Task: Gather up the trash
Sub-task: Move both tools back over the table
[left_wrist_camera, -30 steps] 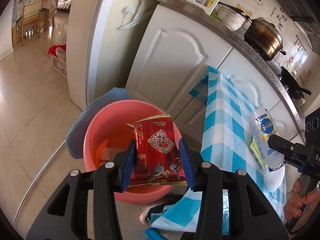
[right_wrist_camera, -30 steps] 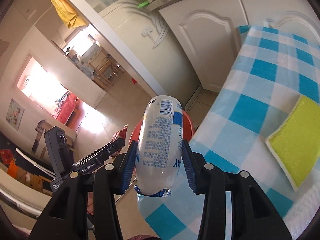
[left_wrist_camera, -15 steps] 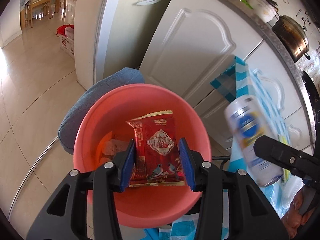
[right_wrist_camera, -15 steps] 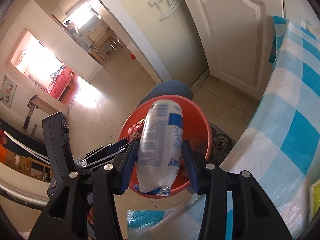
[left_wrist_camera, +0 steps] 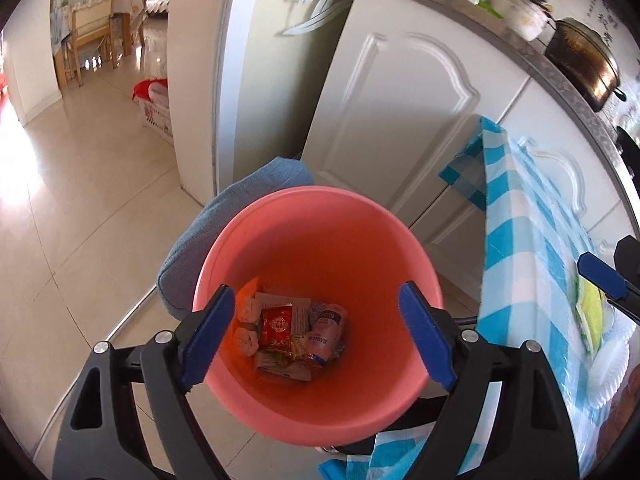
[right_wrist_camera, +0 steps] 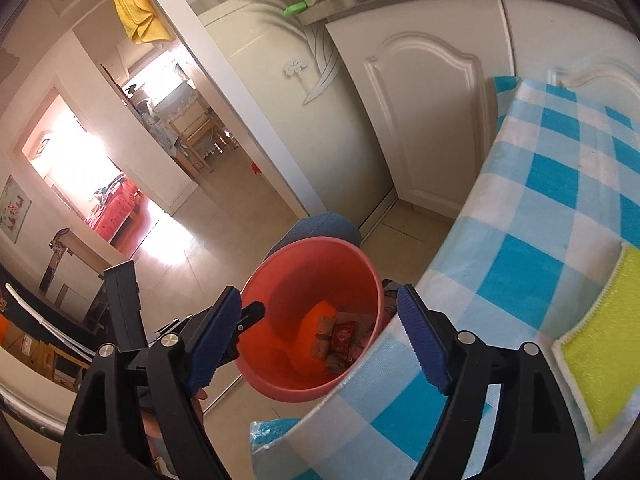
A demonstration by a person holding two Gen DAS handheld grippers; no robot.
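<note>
A: My left gripper [left_wrist_camera: 316,336] hangs above the pink bucket [left_wrist_camera: 320,412] on the floor, its blue pads [left_wrist_camera: 208,336] spreading apart with nothing between them. My right gripper [right_wrist_camera: 320,336] is likewise opening and empty, poised over the near left corner of the checked tablecloth [right_wrist_camera: 532,216].

B: Where is the trash?

A: At the bottom of the bucket. In the left wrist view the red snack packet [left_wrist_camera: 276,326] lies flat among crumpled wrappers [left_wrist_camera: 280,364], its long axis running from the near wall toward the far wall, the printed face up. Just right of it lies the plastic bottle [left_wrist_camera: 326,334], on its side, its long axis tilted slightly off the packet's. Which end carries the cap I cannot tell.

B: And relative to your tools?

A: Both items sit well below the left gripper, framed between its two fingers, touching neither. From the right wrist view the bucket [right_wrist_camera: 280,376] stands beside the table edge, to the left of and below my right gripper; the packet [right_wrist_camera: 343,334] shows inside, the bottle is hidden by the bucket wall and the cloth.

B: What else is on the table?

A: A yellow sponge [right_wrist_camera: 600,344] near the right edge of the cloth, well apart from my right gripper. A folded blue-grey mat [left_wrist_camera: 224,232] lies under the bucket's far side.
</note>
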